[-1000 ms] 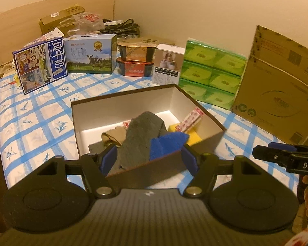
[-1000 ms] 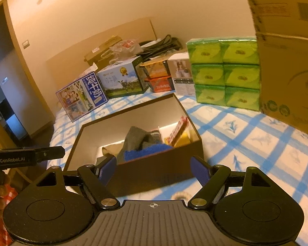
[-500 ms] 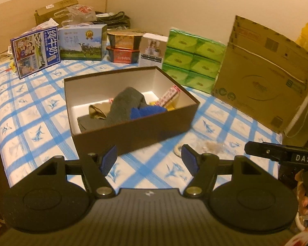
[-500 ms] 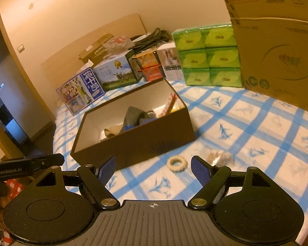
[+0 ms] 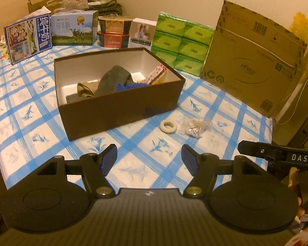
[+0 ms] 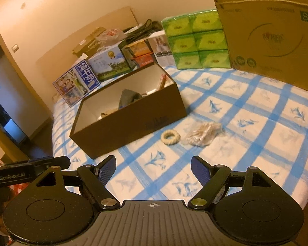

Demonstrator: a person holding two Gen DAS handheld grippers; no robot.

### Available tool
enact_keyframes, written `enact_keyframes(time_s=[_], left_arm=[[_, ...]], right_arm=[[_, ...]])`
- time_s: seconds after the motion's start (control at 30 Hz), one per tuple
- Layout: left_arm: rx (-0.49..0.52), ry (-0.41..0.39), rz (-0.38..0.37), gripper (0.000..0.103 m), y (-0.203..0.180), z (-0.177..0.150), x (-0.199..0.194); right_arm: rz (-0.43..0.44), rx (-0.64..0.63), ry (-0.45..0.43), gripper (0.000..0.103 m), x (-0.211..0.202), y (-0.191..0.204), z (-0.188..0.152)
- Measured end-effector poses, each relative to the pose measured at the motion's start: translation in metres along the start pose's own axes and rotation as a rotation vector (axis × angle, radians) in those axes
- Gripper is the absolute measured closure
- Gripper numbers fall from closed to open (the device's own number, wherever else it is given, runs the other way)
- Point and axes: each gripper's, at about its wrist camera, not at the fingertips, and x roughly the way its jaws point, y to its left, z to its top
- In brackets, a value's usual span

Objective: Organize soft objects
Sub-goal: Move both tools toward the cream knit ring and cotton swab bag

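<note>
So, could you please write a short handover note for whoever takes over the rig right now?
Left tongs: open, empty, hovering above the bedsheet short of the box.
Right tongs: open, empty, likewise.
Brown box: already holds a grey cloth, a blue cloth and other items.
Left to do: the cream ring and the clear bag of small pieces lie side by side on the blue-checked sheet just outside the box.
</note>
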Motion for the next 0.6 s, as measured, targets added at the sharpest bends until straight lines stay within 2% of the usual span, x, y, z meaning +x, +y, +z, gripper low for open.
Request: enact_keyframes(time_s=[0.6], left_arm=[[0.041, 0.079, -0.042, 0.036, -0.02, -0.017, 0.032]], right_arm=[[-0.072, 0.018, 0.04, 0.023, 0.004, -0.02, -0.019]])
